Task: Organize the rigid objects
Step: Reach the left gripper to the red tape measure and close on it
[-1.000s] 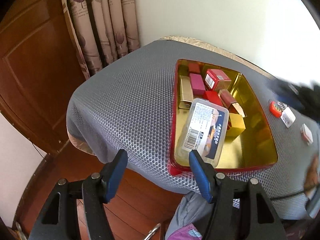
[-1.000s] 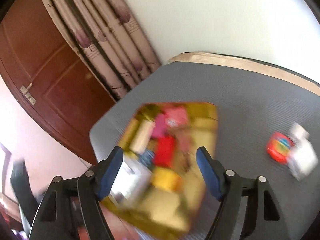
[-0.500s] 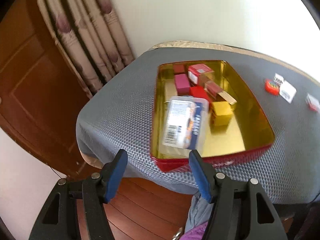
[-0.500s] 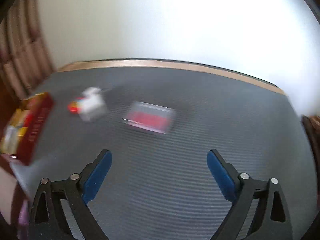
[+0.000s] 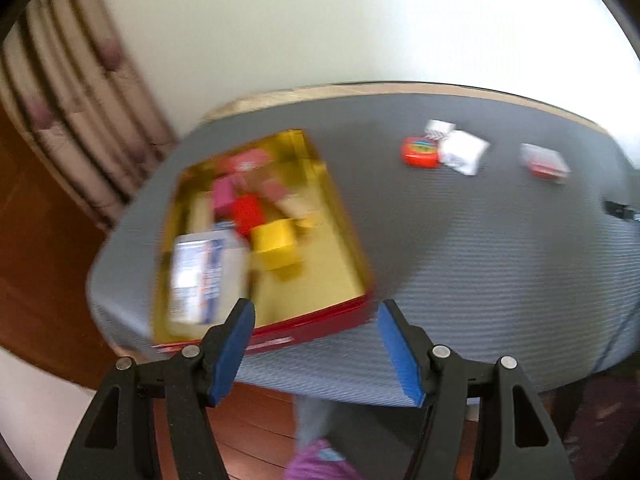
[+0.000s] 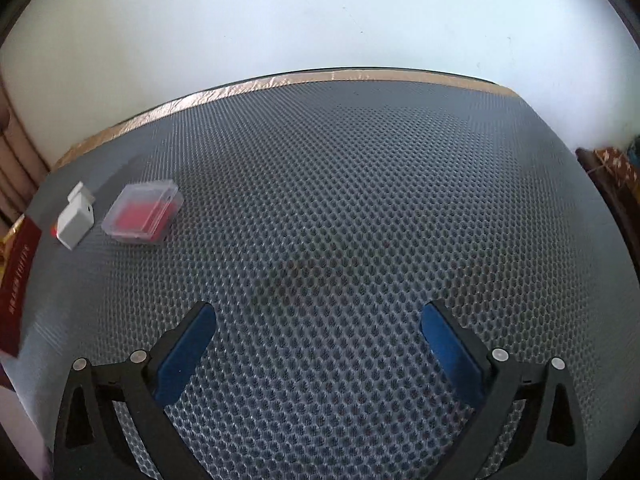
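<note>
A red tin [image 5: 320,322] with a gold inside sits on the grey mesh table and holds several small boxes and a clear plastic case [image 5: 204,276]. My left gripper [image 5: 314,316] is open and empty just before the tin's near edge. To the right lie a small red box [image 5: 420,152], a white box [image 5: 462,152] and a clear case with a red insert [image 5: 544,162]. In the right wrist view my right gripper [image 6: 318,320] is open and empty over bare mesh; the clear case [image 6: 142,212] and white box [image 6: 76,220] lie far left.
The tin's red side [image 6: 16,292] shows at the left edge of the right wrist view. A curtain [image 5: 68,120] and a brown door [image 5: 32,260] stand left of the table. The table ends at a pale wall, with wood floor [image 5: 256,432] below the near edge.
My left gripper has swung right, so the tin has slid left in view and the loose boxes show. My right gripper has swung off the tin to bare mesh and come lower.
</note>
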Demonstrator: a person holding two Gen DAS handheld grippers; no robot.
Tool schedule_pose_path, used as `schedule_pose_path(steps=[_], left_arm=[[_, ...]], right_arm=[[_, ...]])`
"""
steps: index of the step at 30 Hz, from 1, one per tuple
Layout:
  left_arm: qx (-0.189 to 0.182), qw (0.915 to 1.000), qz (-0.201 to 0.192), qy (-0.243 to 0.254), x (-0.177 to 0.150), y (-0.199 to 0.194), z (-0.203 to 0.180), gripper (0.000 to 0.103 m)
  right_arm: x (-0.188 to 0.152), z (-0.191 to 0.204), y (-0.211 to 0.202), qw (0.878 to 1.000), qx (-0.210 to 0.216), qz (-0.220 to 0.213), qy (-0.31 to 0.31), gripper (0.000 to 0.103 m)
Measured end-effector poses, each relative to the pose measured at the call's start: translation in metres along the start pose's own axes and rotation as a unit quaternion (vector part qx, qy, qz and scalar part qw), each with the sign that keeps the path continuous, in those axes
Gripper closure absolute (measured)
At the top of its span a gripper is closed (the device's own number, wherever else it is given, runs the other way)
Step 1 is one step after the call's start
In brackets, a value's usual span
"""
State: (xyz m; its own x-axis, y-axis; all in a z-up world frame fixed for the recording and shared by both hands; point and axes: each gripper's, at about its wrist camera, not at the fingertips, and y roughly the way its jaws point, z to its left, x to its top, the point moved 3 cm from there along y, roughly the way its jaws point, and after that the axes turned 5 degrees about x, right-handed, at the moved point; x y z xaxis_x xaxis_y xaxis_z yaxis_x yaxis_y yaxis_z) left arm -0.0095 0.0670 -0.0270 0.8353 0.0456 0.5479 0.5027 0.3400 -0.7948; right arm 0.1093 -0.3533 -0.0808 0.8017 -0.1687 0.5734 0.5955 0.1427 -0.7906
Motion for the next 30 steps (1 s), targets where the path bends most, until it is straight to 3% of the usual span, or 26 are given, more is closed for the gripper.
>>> schedule_pose_path(steps=[3,7,9,12,21,30], left_arm=[[-0.049,0.9985,0.024,-0.001,0.014,0.010,-0.019,0.037],[-0.085,0.9952,0.048,0.010,0.025,0.025,-0.046,0.036],[-0.072,0.9964,0.039,0.021,0.031,0.030,-0.056,0.036],[-0.090,0.9939,0.052,0.037,0.039,0.038,-0.071,0.036],[-0.105,0.9926,0.031,0.052,0.093,0.064,-0.078,0.036],[-0.121,0.9773,0.048,0.167,0.138,0.111,-0.090,0.036]], right_arm=[[-0.001,0.001,0.002,1.000,-0.010,0.005,-0.008,0.000],[-0.002,0.005,0.003,1.000,-0.020,0.011,-0.019,0.000],[-0.001,0.007,0.005,0.999,-0.022,0.019,-0.024,0.000],[-0.003,0.009,0.006,0.999,-0.028,0.022,-0.031,0.000],[-0.006,0.013,0.004,1.000,-0.005,0.007,-0.022,0.000],[-0.005,0.005,0.003,1.000,0.005,0.002,-0.015,0.000]])
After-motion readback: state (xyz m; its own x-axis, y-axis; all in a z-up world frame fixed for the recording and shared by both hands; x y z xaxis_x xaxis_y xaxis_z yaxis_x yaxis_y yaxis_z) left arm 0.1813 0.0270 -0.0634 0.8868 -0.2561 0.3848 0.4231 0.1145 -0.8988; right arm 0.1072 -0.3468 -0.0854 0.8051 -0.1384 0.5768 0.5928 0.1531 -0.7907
